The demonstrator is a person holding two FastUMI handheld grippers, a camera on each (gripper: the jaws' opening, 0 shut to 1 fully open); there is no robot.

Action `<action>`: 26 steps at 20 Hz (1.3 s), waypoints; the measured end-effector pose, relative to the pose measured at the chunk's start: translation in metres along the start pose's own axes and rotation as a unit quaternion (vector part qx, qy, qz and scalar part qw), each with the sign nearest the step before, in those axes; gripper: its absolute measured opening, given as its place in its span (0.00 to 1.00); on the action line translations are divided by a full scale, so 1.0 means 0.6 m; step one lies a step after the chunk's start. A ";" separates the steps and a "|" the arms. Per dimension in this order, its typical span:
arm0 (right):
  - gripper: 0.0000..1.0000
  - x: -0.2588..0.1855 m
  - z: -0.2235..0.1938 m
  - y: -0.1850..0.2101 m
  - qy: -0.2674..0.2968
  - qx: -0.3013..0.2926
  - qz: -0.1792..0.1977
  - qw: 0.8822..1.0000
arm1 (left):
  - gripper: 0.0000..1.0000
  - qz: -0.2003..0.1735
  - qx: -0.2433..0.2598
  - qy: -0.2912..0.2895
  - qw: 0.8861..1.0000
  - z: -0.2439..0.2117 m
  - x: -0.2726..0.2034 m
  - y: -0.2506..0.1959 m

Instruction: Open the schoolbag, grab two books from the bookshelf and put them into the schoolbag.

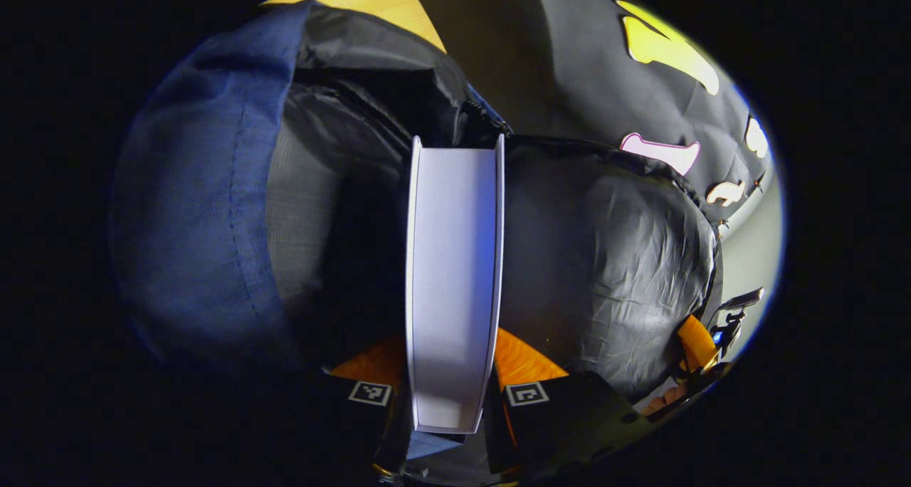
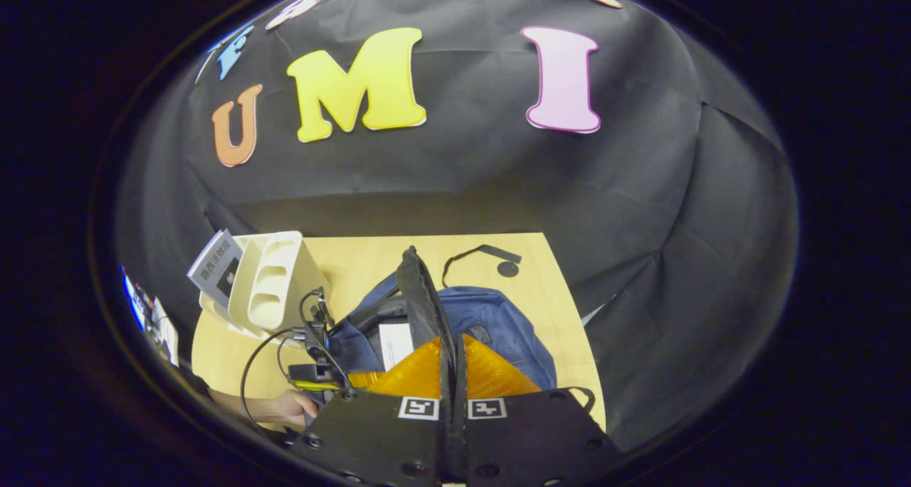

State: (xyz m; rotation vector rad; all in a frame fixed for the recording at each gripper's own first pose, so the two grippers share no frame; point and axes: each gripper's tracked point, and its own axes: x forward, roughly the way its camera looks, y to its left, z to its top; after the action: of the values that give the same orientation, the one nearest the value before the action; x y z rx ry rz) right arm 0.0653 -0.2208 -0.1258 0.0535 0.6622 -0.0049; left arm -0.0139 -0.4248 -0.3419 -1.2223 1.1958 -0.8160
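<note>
In the left gripper view my left gripper (image 1: 450, 369) is shut on a white-paged book (image 1: 452, 259), seen edge-on and reaching into the dark lining of the blue schoolbag (image 1: 199, 188). In the right gripper view the schoolbag (image 2: 498, 323) lies on the wooden table (image 2: 370, 252). My right gripper (image 2: 453, 376) is shut on the black zipper edge (image 2: 423, 295) of the bag's opening and holds it up. The book (image 2: 395, 344) shows inside the opening, with the left gripper (image 2: 313, 362) and a hand (image 2: 285, 405) beside it.
A white bookshelf (image 2: 274, 280) stands at the table's left with a grey book (image 2: 217, 266) leaning in it. A black strap (image 2: 491, 252) of the bag lies on the far table. The right gripper (image 1: 712, 341) shows at the bag's right edge.
</note>
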 end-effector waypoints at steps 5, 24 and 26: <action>0.00 0.006 -0.002 0.011 0.007 -0.005 0.005 1.000 | 0.58 0.057 0.015 0.023 0.998 -0.009 0.002 0.029; 0.00 0.004 -0.027 0.053 0.000 0.000 0.019 1.000 | 0.78 0.387 0.310 -0.026 0.868 0.084 -0.263 -0.039; 0.00 0.001 -0.030 0.065 -0.002 -0.001 0.023 1.000 | 0.78 0.394 0.326 -0.047 0.858 0.093 -0.311 -0.078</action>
State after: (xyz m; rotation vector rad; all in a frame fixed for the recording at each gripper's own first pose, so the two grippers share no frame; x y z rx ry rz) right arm 0.0554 -0.1808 -0.1384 0.0660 0.6570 0.0400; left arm 0.0032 -0.2441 -0.2575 -0.1572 1.0697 -0.4499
